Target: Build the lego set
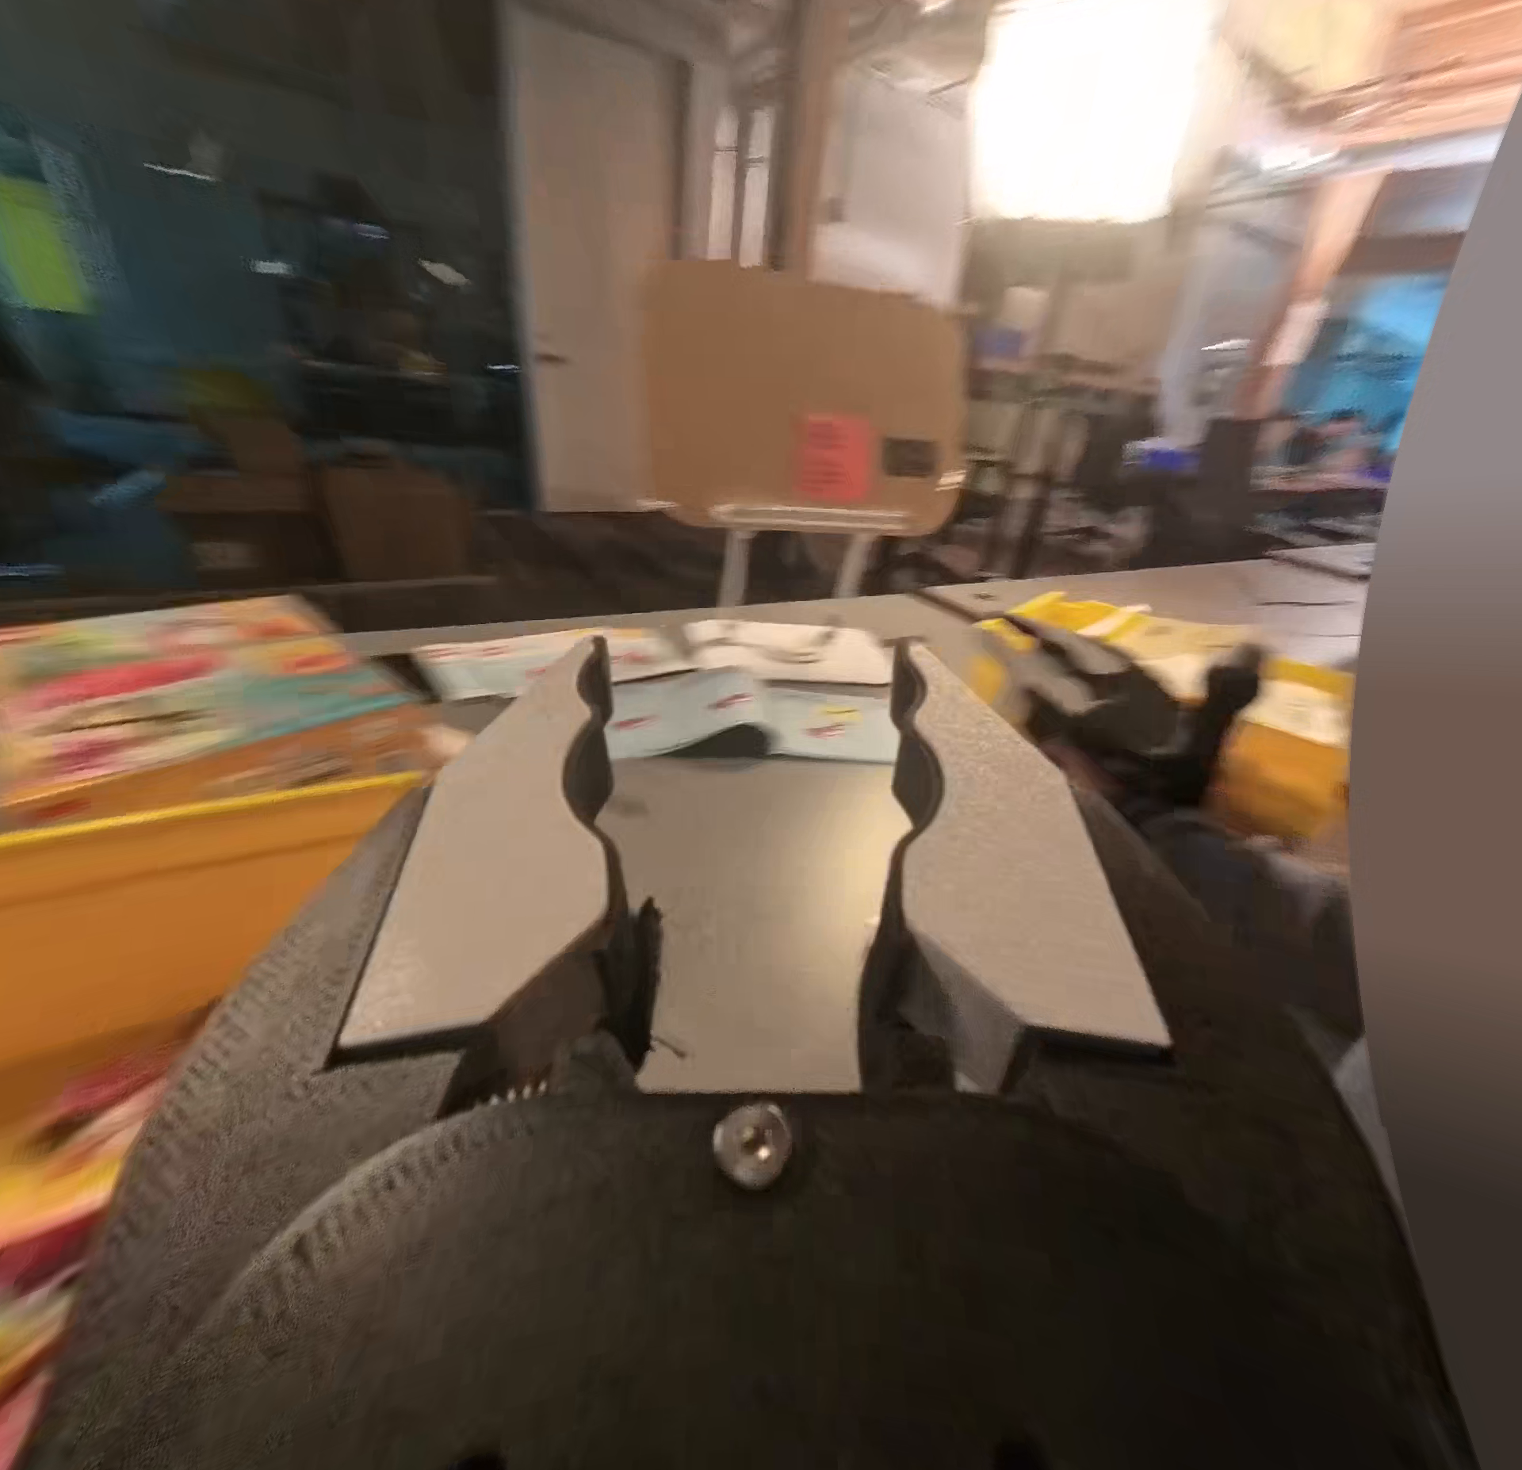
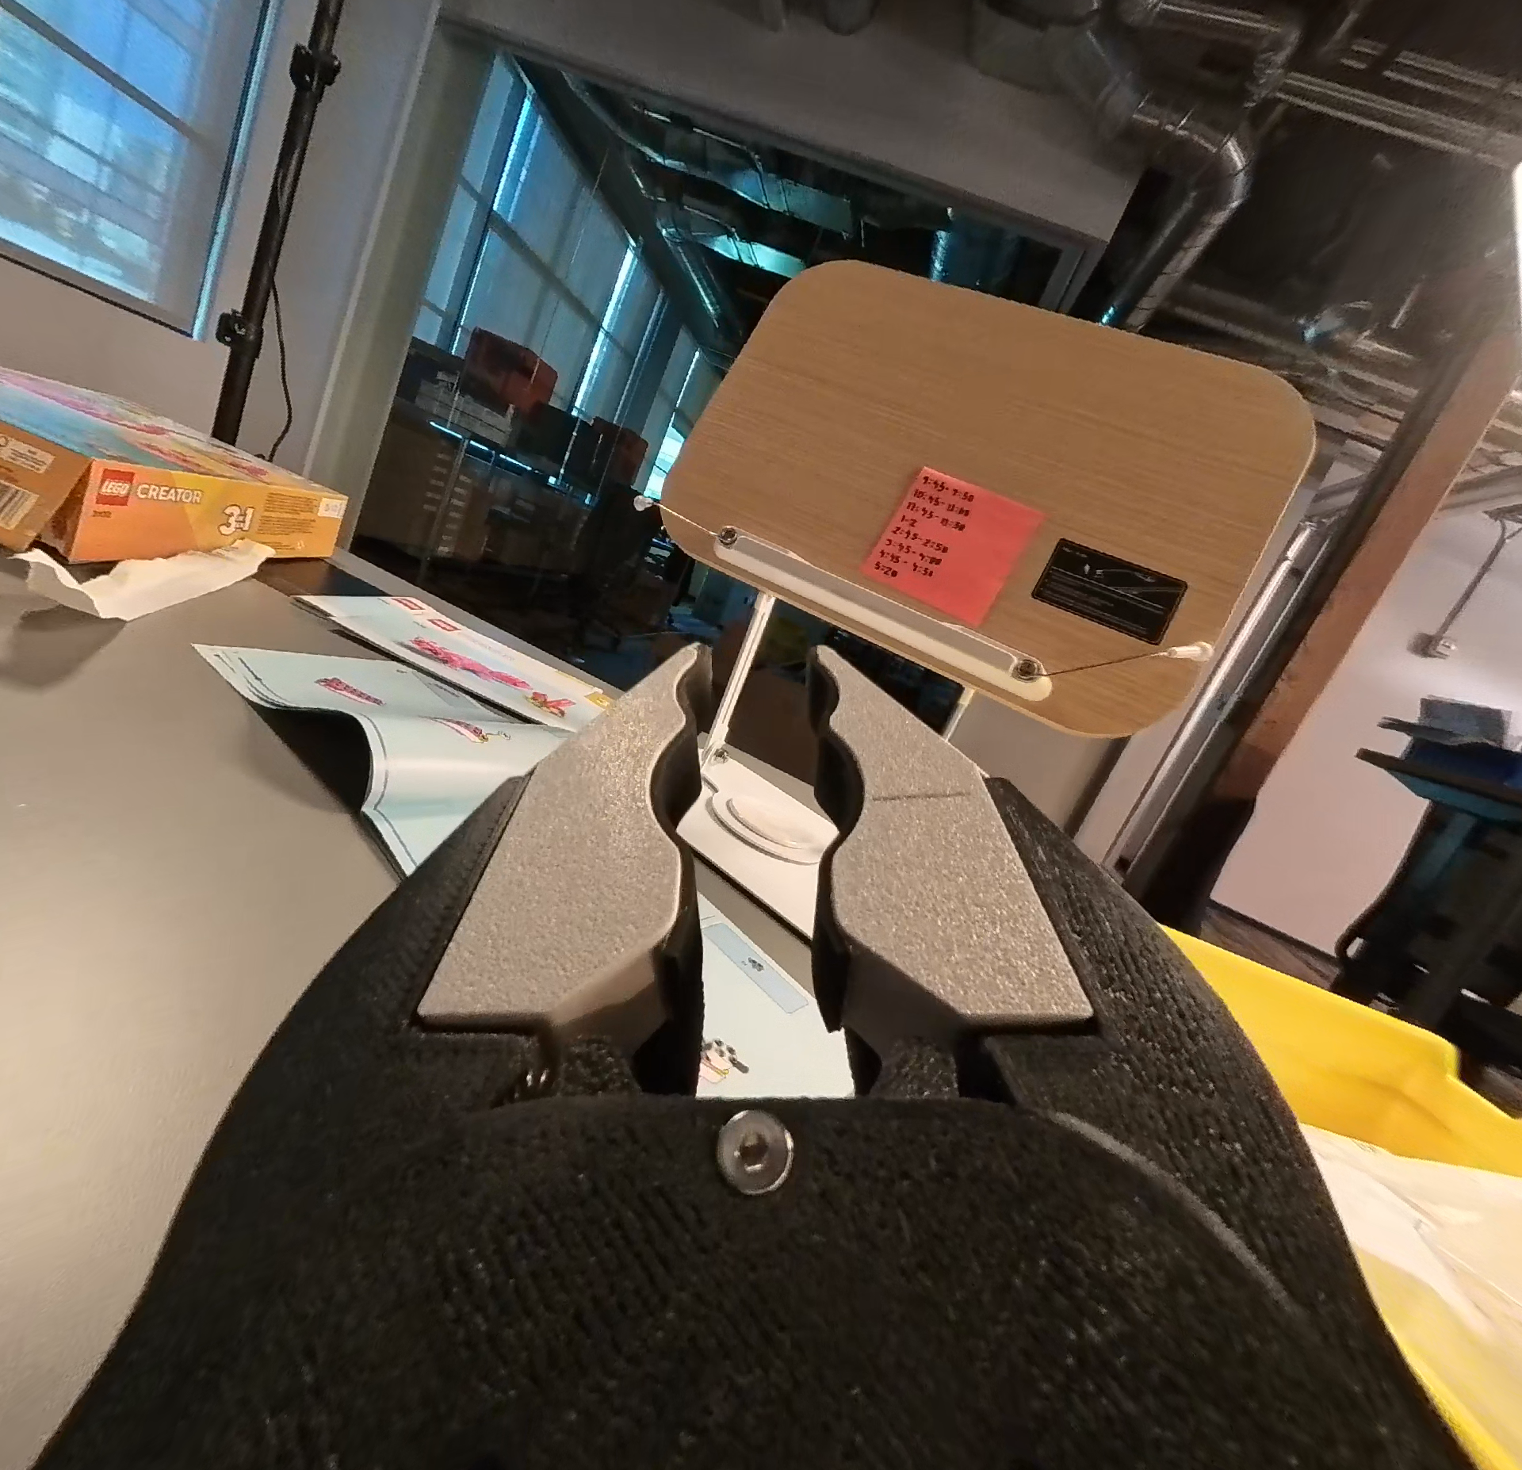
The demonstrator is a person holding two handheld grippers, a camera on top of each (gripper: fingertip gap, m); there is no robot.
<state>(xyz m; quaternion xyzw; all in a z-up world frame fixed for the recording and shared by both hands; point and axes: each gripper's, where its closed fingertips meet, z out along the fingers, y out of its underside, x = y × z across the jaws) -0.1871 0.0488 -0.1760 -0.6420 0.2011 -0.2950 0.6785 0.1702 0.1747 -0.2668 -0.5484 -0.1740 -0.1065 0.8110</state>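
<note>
Roughly, left wrist view, blurred: left gripper (image 1: 749, 673) jaws spread wide, nothing between them, over the grey bench (image 1: 741, 854), light-blue booklets (image 1: 741, 714) at 12 o'clock, yellow bin (image 1: 165, 895) at 9 o'clock. Right wrist view: right gripper (image 2: 758, 681) jaws narrowly apart, gripping nothing, wooden book stand (image 2: 988, 483) at 1 o'clock, booklets (image 2: 371, 705) at 10 o'clock, orange toy box (image 2: 206, 516) further at 10 o'clock.

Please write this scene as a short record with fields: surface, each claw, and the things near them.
surface: grey table
left claw: open, nothing held, above the table
right claw: part open, nothing held
ahead of left claw: pale blue booklets
ahead of right claw: wooden book stand with pink note
left side: orange toy box
right side: yellow bin
</note>
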